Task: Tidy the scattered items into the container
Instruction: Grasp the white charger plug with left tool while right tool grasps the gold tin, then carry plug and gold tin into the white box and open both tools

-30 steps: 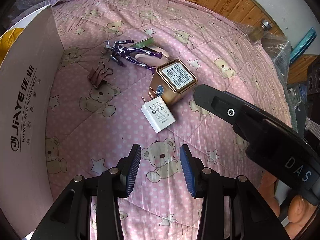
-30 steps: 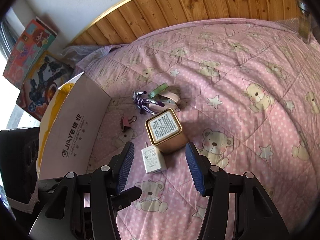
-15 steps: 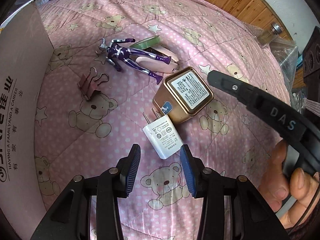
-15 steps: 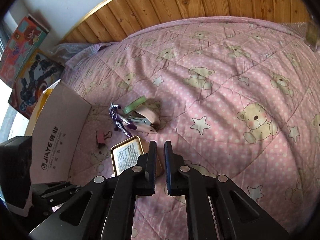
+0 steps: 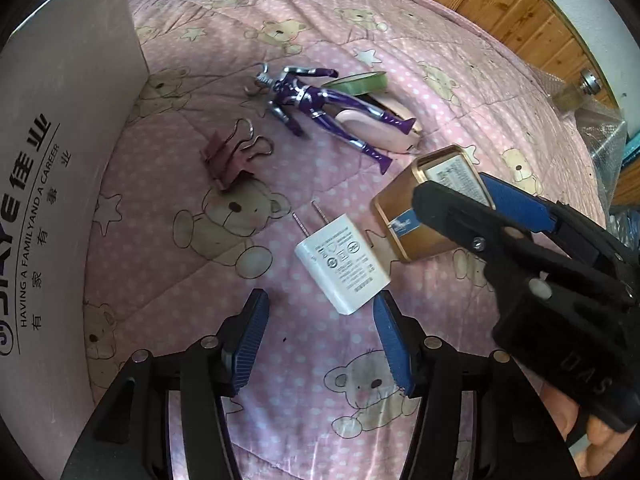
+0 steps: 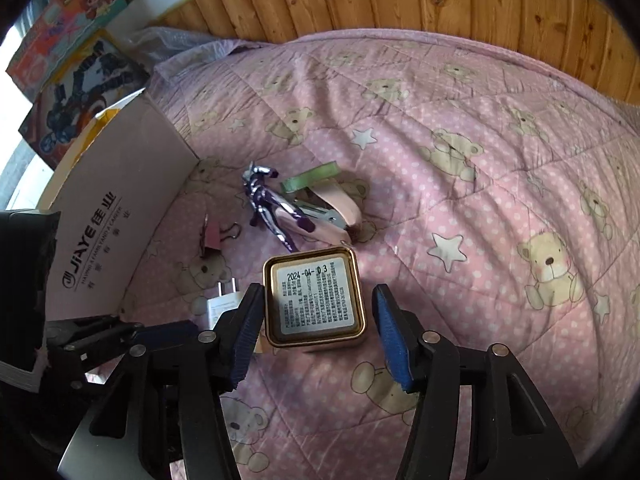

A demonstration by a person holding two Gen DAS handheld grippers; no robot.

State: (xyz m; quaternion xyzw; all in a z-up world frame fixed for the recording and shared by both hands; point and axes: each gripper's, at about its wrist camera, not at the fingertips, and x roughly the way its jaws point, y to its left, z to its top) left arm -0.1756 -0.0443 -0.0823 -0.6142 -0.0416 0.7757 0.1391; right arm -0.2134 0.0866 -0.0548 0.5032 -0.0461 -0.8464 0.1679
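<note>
Right gripper (image 6: 318, 332) spread wide around the one gold tin (image 6: 314, 302), label side up, pads not clearly touching it; left gripper (image 5: 320, 340) also released, hovering just short of the one white charger (image 5: 342, 266), flat on the pink quilt (image 5: 360, 32), prongs aimed at the cardboard box (image 5: 60, 160). One purple figure (image 5: 320, 106) lies lengthwise, head toward the box, legs toward the tin. One binder clip (image 5: 232, 156) sits between figure and box.
</note>
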